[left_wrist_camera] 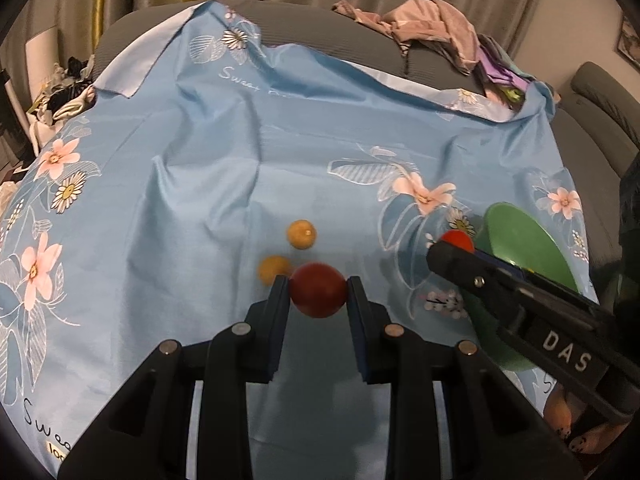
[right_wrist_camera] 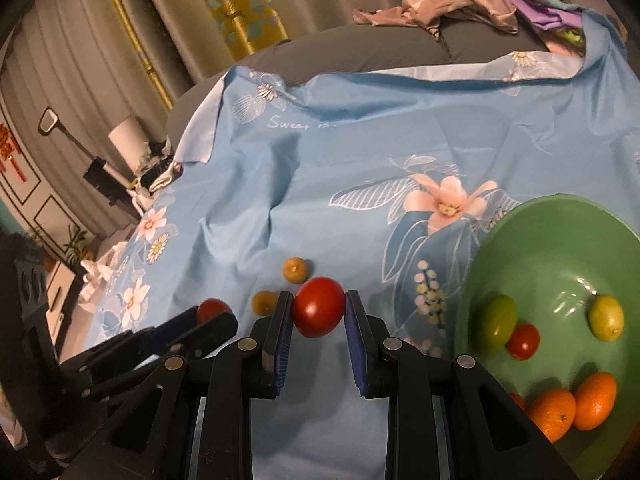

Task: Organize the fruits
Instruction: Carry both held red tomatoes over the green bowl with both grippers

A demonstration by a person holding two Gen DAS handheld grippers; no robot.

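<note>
My left gripper [left_wrist_camera: 319, 290] is shut on a dark red tomato [left_wrist_camera: 318, 289] above the blue floral cloth [left_wrist_camera: 200, 160]. My right gripper [right_wrist_camera: 319, 312] is shut on a bright red tomato [right_wrist_camera: 319, 312]; that gripper [left_wrist_camera: 450, 254] and its tomato [left_wrist_camera: 458, 240] also show in the left wrist view, next to the green bowl [left_wrist_camera: 520, 236]. The left gripper [right_wrist_camera: 216, 320] and its tomato [right_wrist_camera: 212, 309] show at the left of the right wrist view. Two small yellow fruits [left_wrist_camera: 302, 234] [left_wrist_camera: 274, 269] lie on the cloth just beyond both grippers. The green bowl [right_wrist_camera: 560, 248] holds two green fruits, a red tomato and orange kumquats.
The cloth covers a grey sofa [left_wrist_camera: 360, 40]. A heap of clothes [left_wrist_camera: 432, 28] lies on the sofa back at the far right. Curtains [right_wrist_camera: 120, 40] hang behind. Clutter [right_wrist_camera: 120, 184] stands at the far left of the sofa.
</note>
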